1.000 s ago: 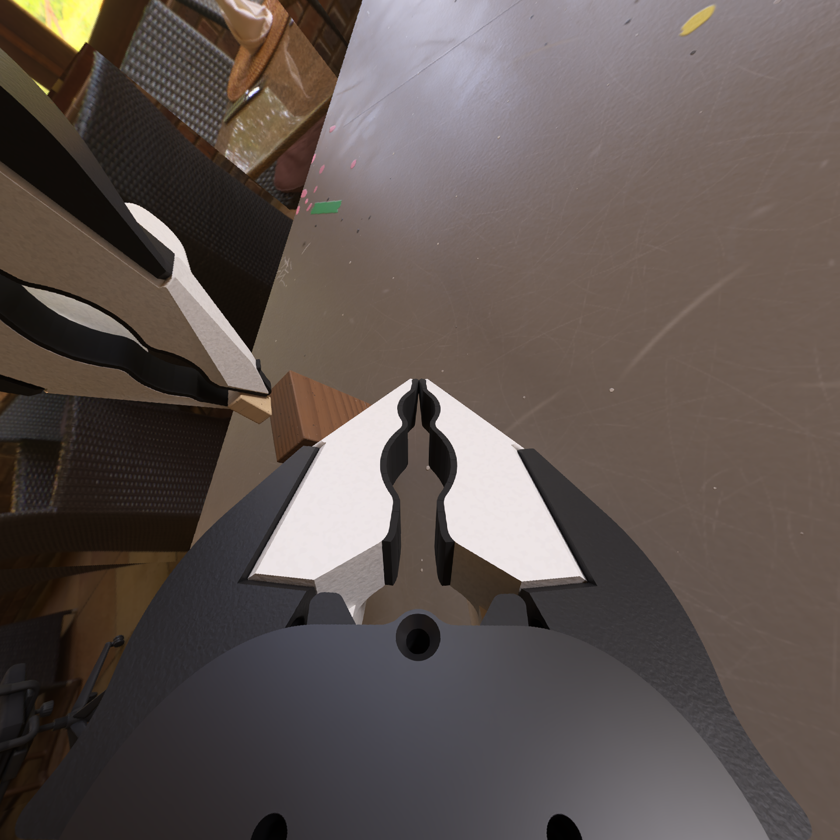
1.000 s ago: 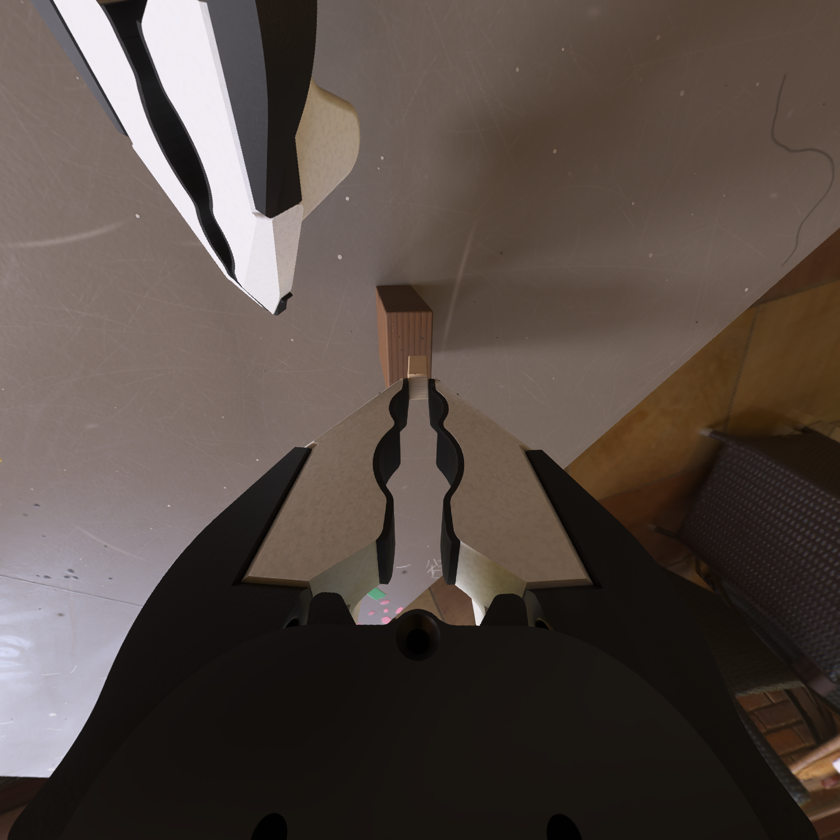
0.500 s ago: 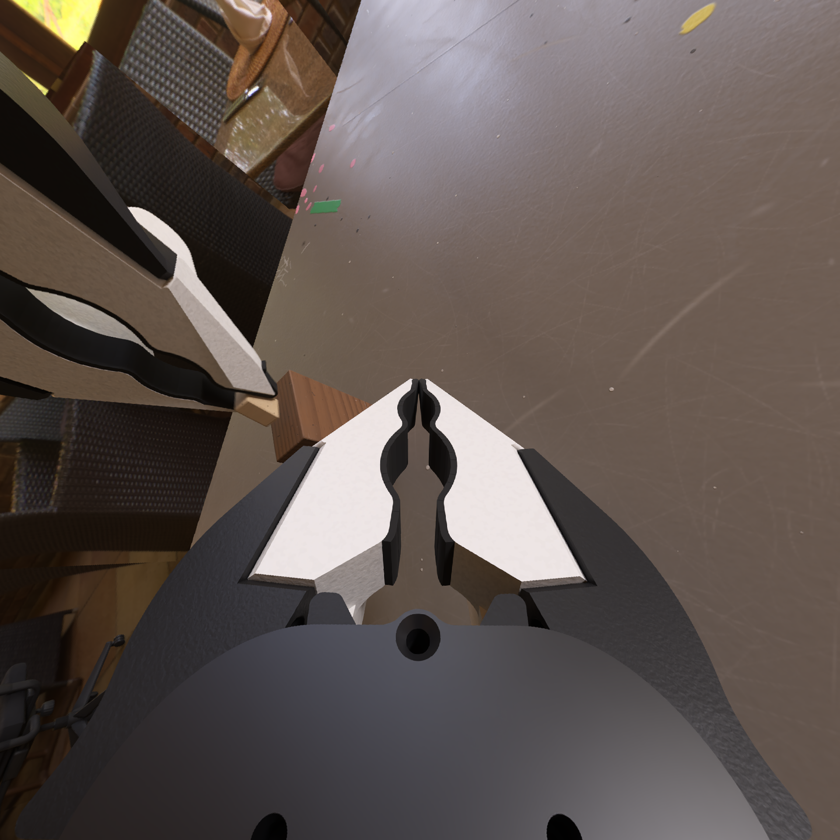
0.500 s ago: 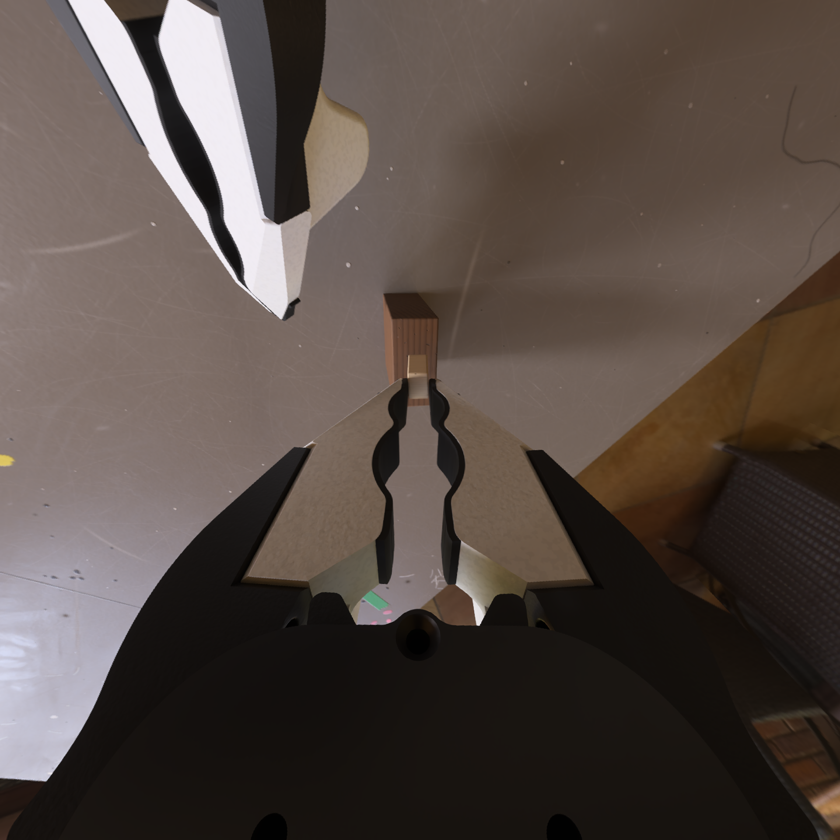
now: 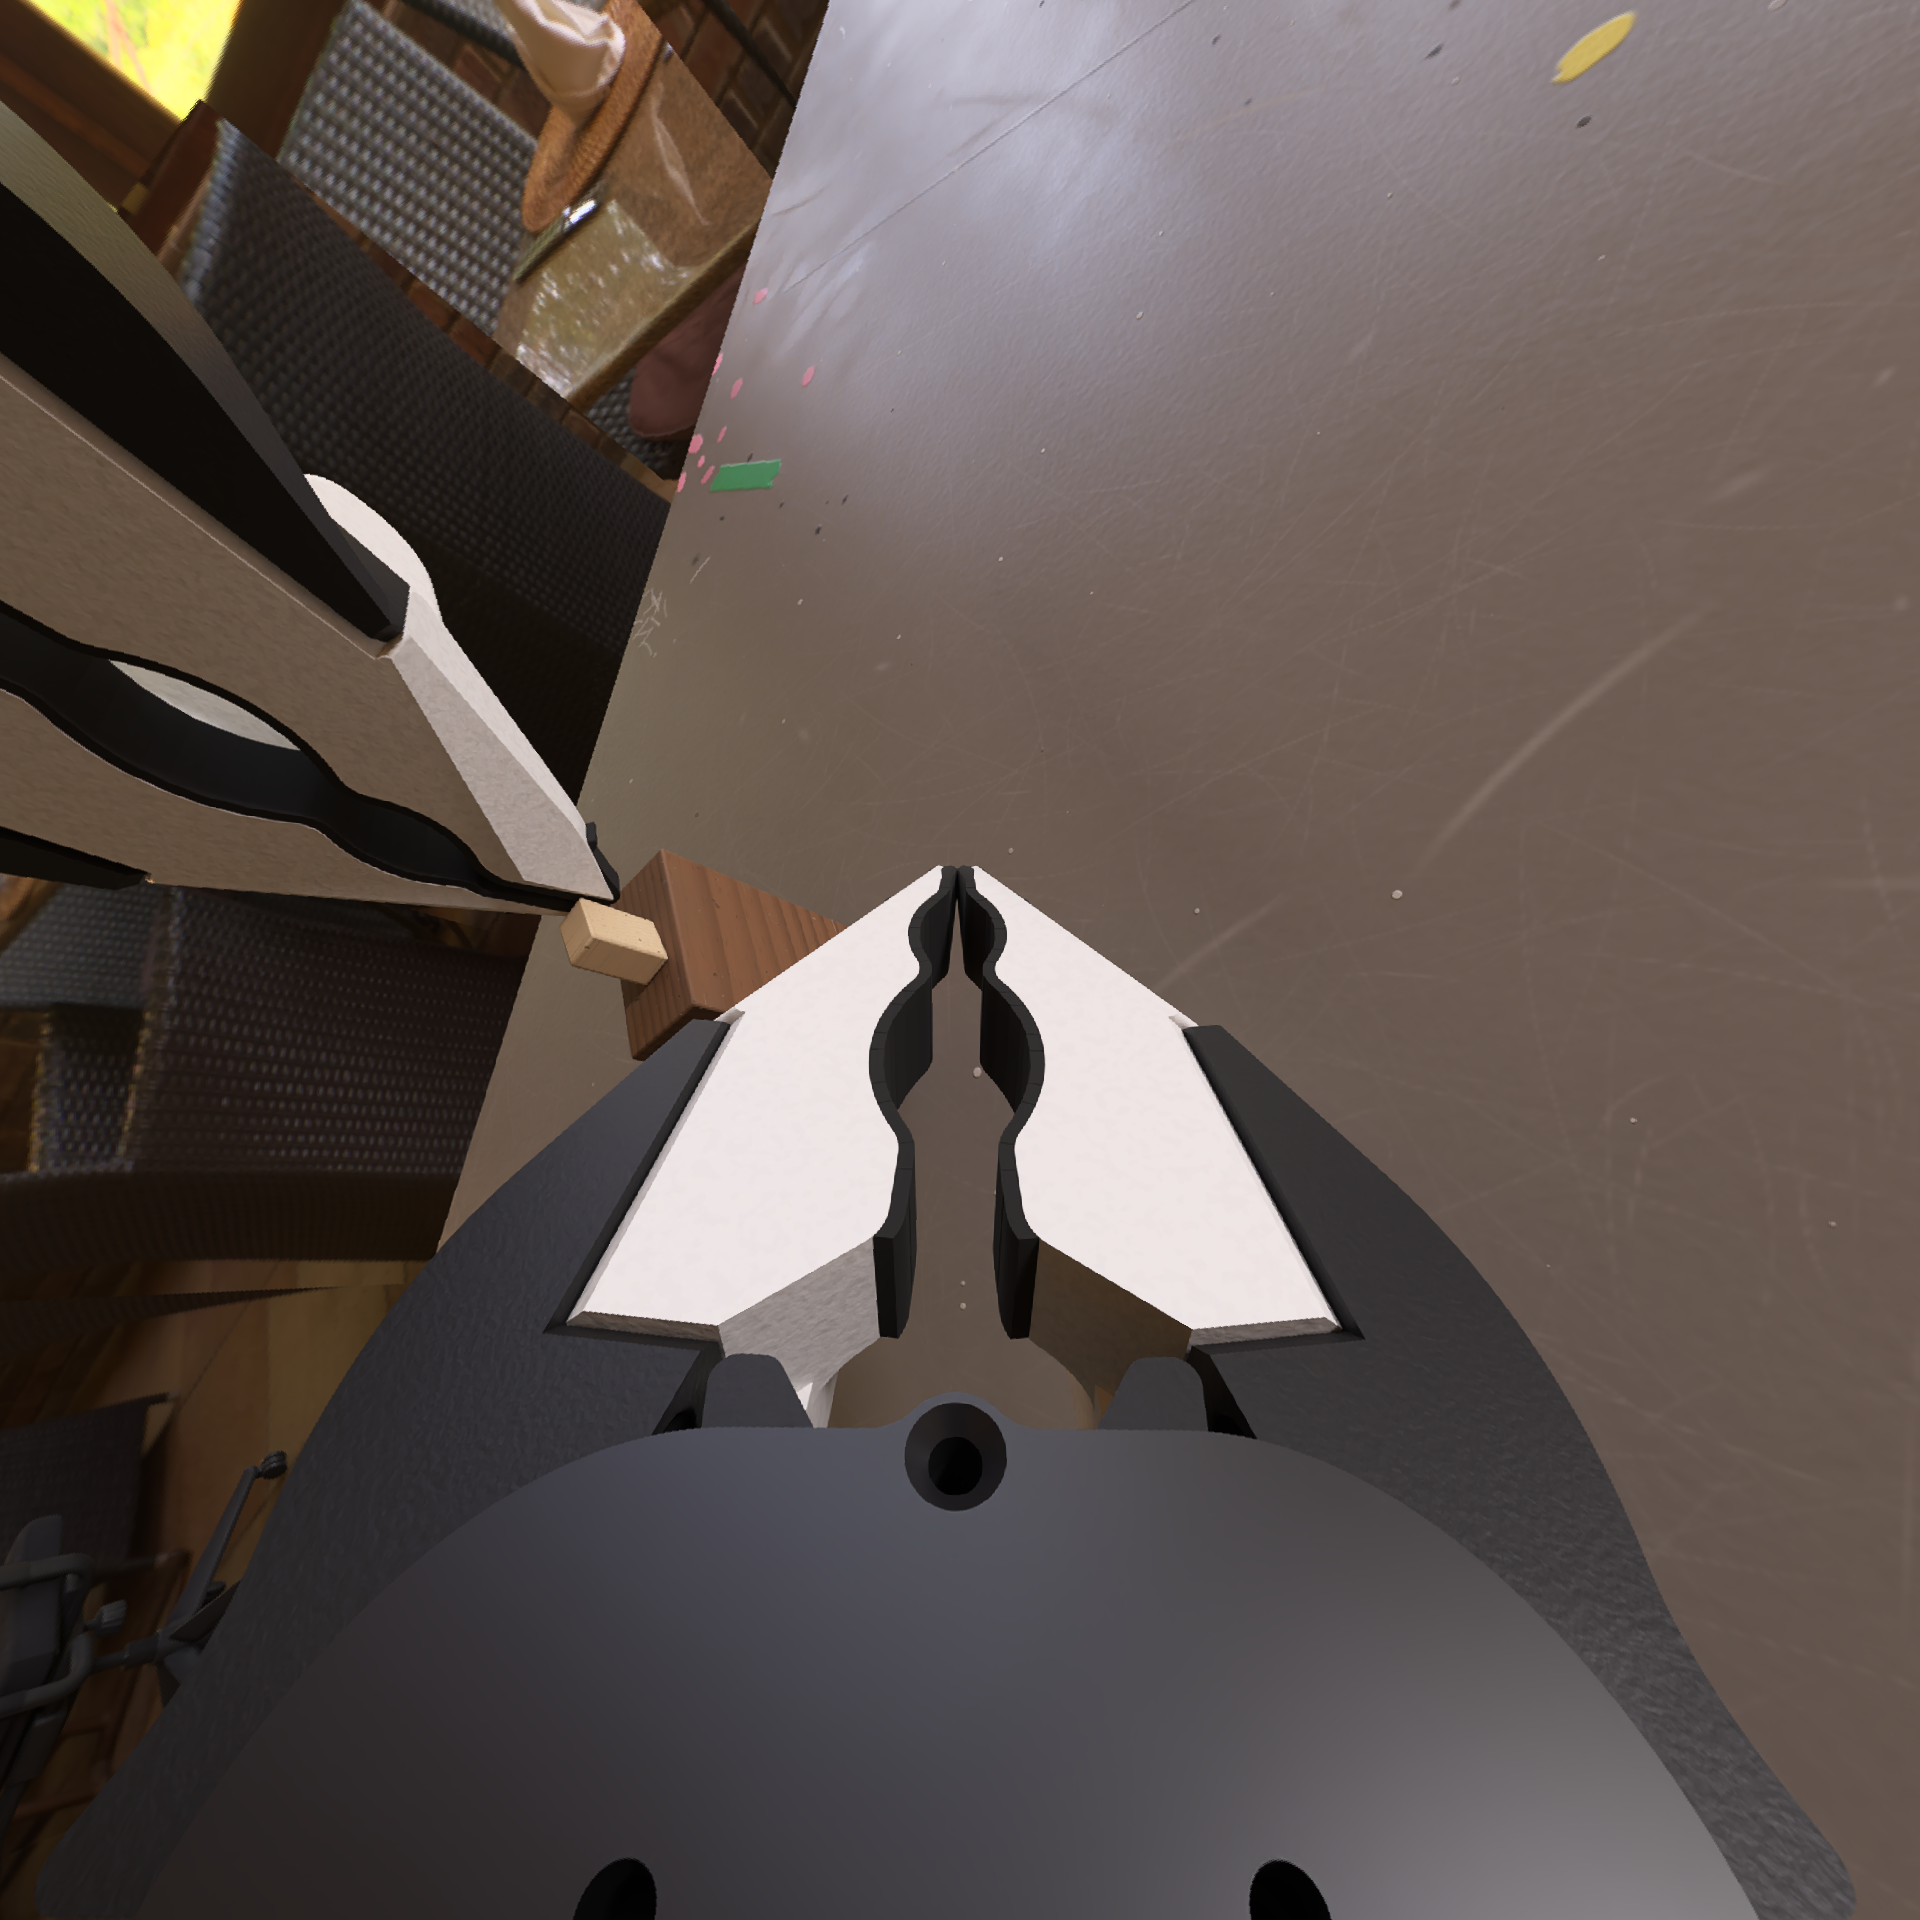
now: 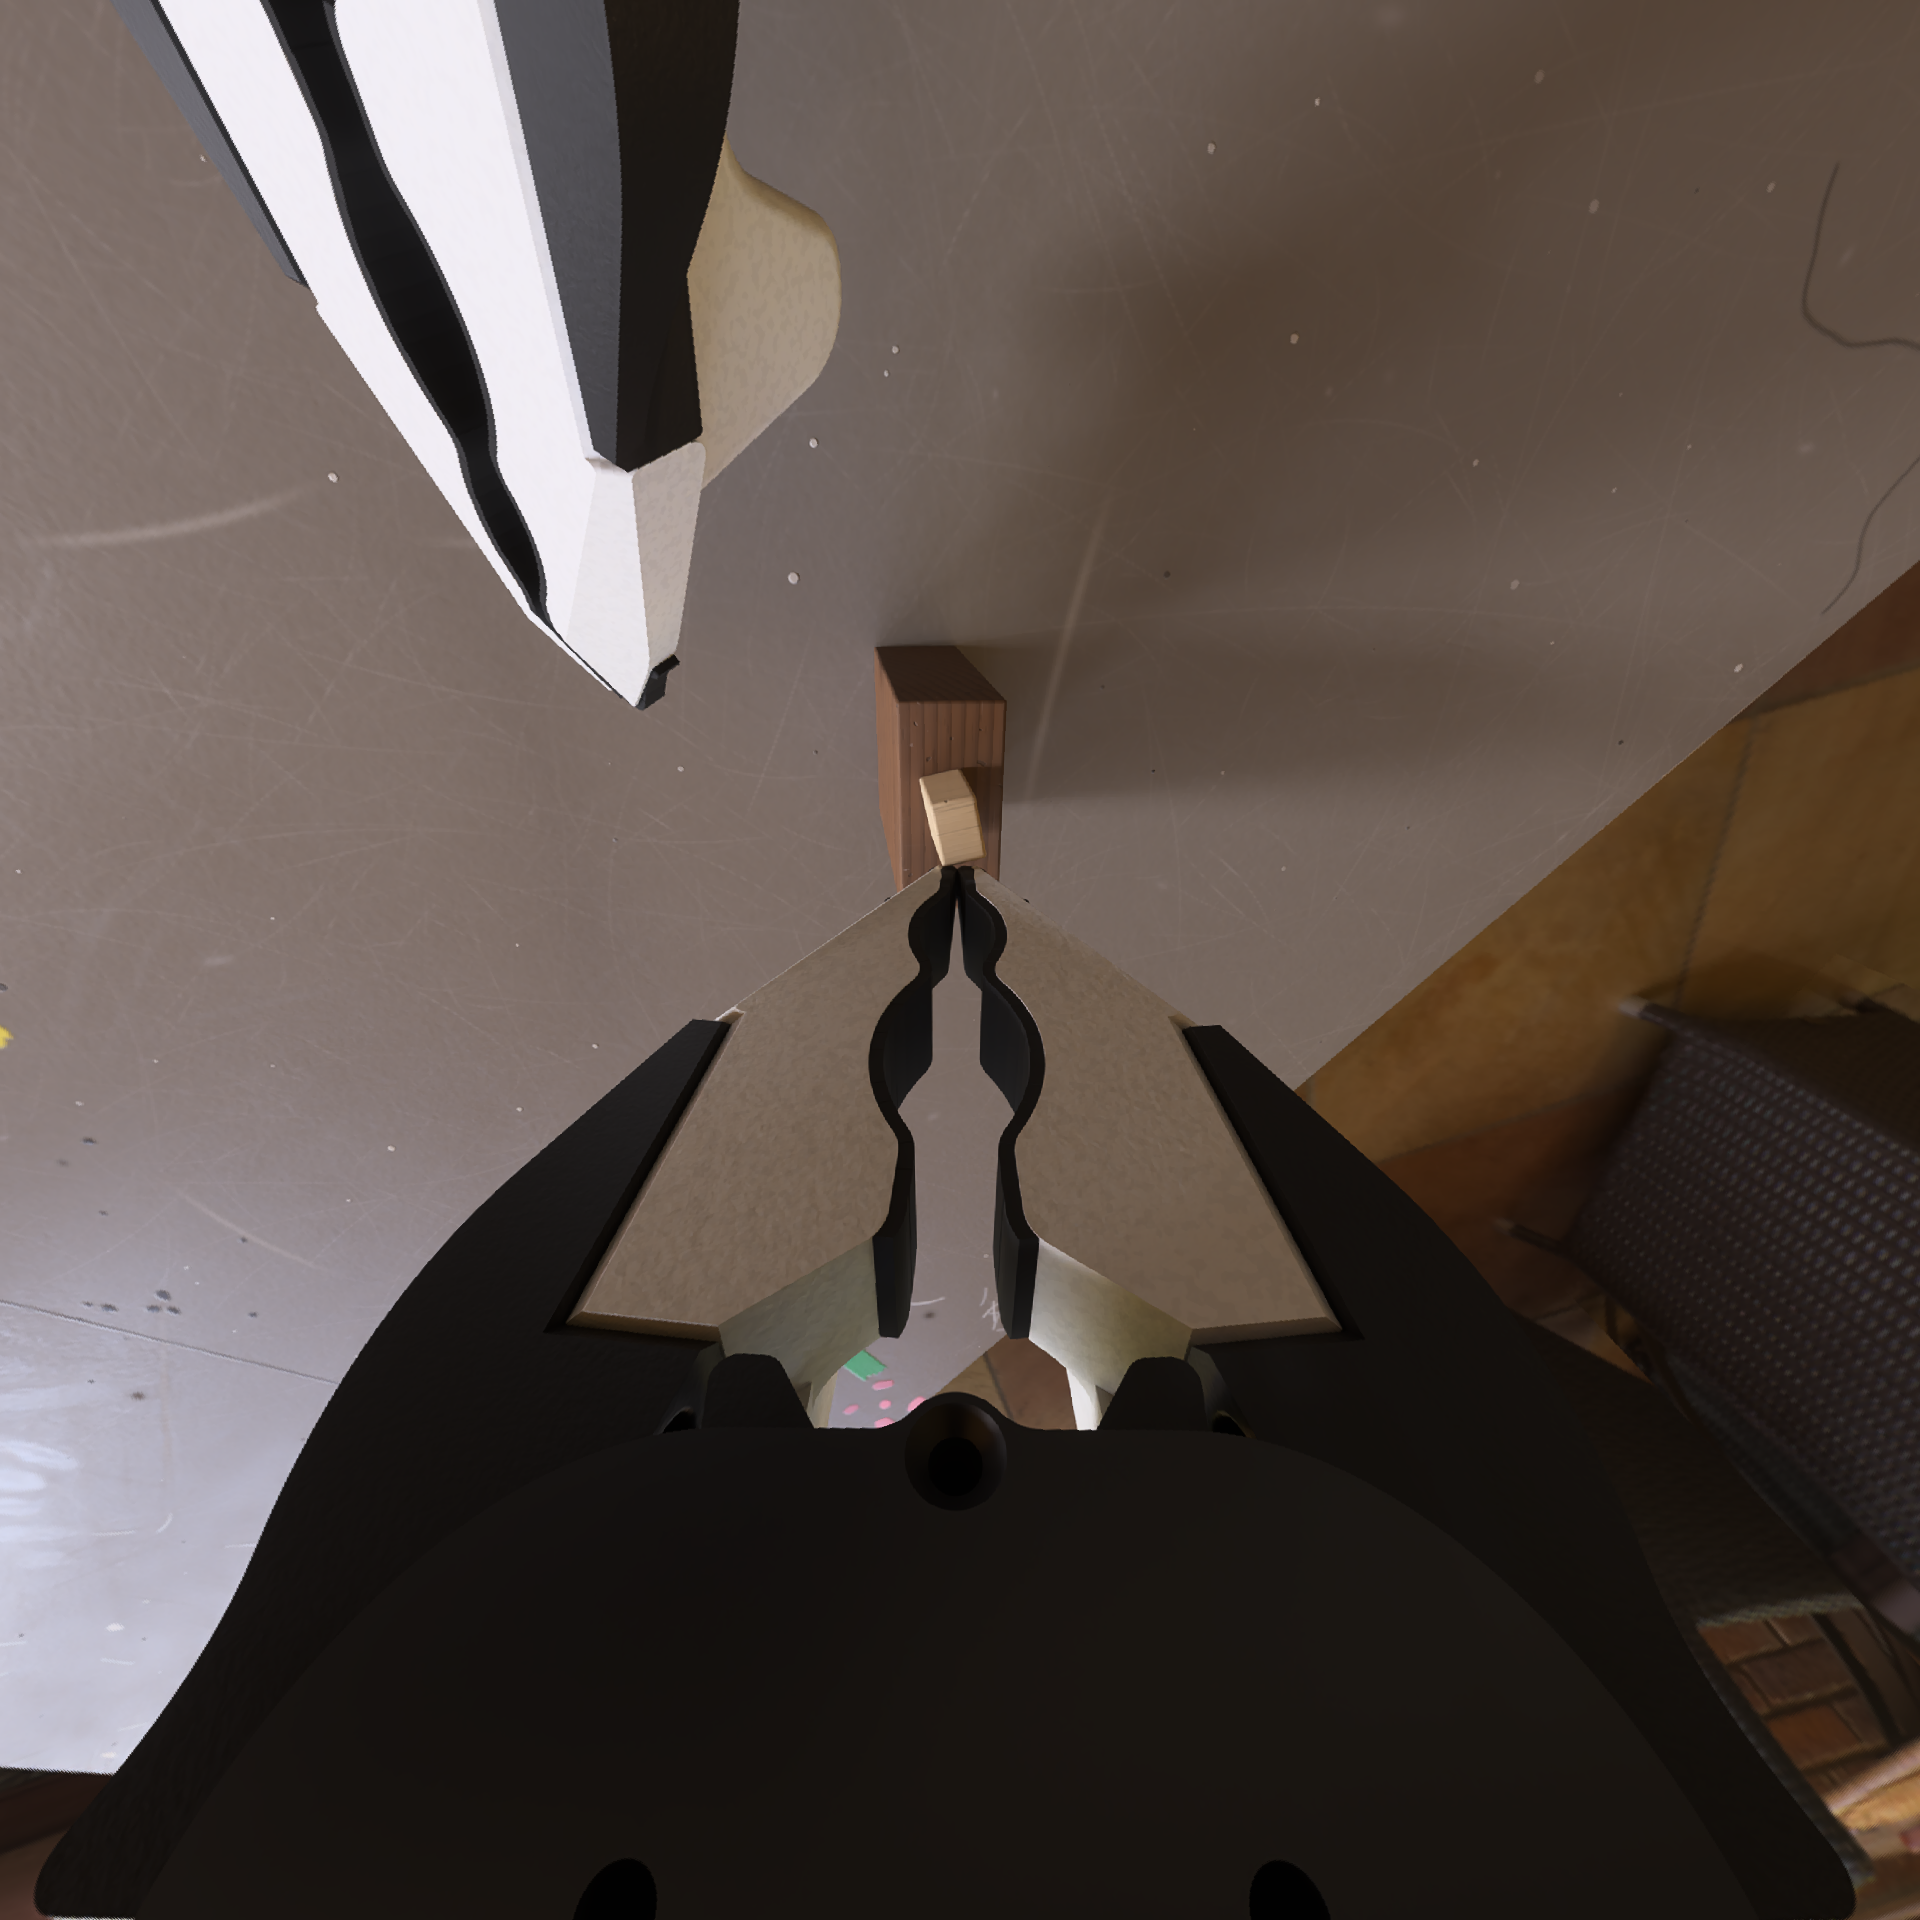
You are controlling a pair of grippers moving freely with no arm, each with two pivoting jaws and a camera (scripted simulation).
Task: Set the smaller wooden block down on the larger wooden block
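The larger wooden block [image 6: 940, 727] is dark brown and stands on the grey-brown table [image 6: 1351, 416]. It also shows in the left wrist view [image 5: 727, 935], partly behind my left gripper. The smaller pale block [image 6: 952, 826] lies tilted against the larger block's top face, just beyond my right gripper's tips. It shows in the left wrist view too [image 5: 613, 940]. My right gripper [image 6: 958, 875] is shut with nothing between its jaws. It enters the left wrist view from the left [image 5: 601, 883]. My left gripper [image 5: 956, 873] is shut and empty beside the larger block, and appears in the right wrist view [image 6: 644, 686].
The larger block stands close to the table's edge [image 5: 582, 831]. Dark wicker chairs [image 5: 416, 436] stand beyond the edge, and one shows in the right wrist view [image 6: 1745, 1247]. A green patch [image 5: 746, 475] and a yellow spot [image 5: 1590, 47] mark the table farther off.
The right gripper's jaws have closed fully. The smaller block has left them and now lies ahead of the tips against the larger block. The left gripper has not moved.
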